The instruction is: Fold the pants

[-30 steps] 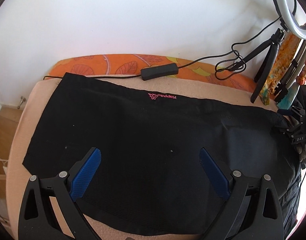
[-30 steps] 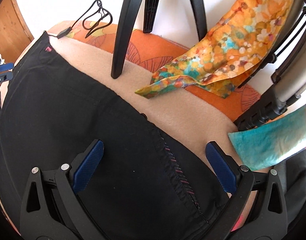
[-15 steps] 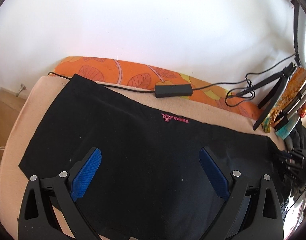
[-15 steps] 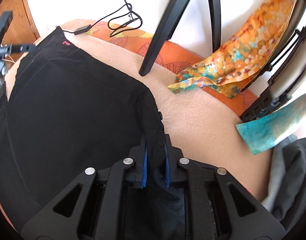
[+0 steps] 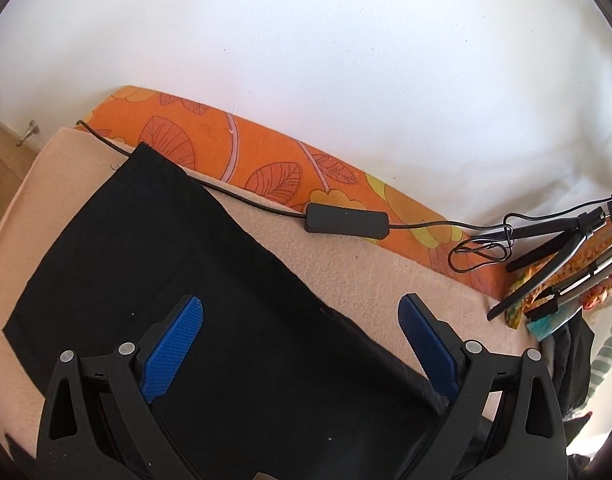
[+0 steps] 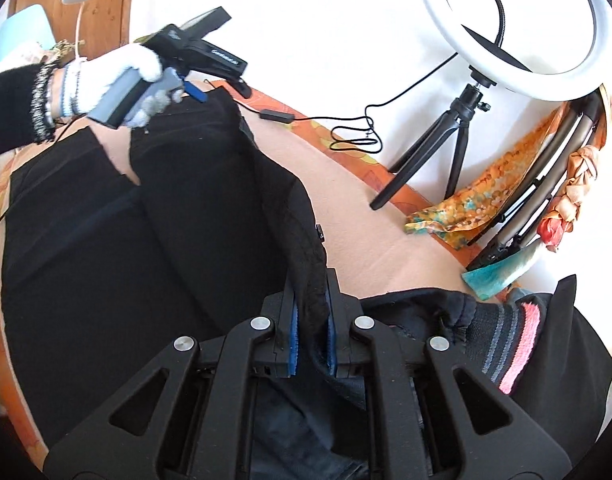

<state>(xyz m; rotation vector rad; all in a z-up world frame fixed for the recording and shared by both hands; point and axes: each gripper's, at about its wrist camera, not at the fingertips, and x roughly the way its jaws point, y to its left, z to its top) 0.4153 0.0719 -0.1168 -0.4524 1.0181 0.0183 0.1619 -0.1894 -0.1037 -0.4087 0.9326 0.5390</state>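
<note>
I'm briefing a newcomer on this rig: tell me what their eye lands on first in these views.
In the right wrist view, the white ring light on its tripod stands top right, above the black pants lifted in a fold by the right gripper, shut on the fabric. The gloved left hand grips its tool top left. In the left wrist view, the left gripper hangs open over the pants, before an orange leaf-print cushion.

No readable text in either view. Only candidate: small white lettering on the side of the left tongs' (image 6: 194, 92) black body, seen from the right wrist, too blurred to make out. Nothing legible on the pants (image 5: 194, 280).
</note>
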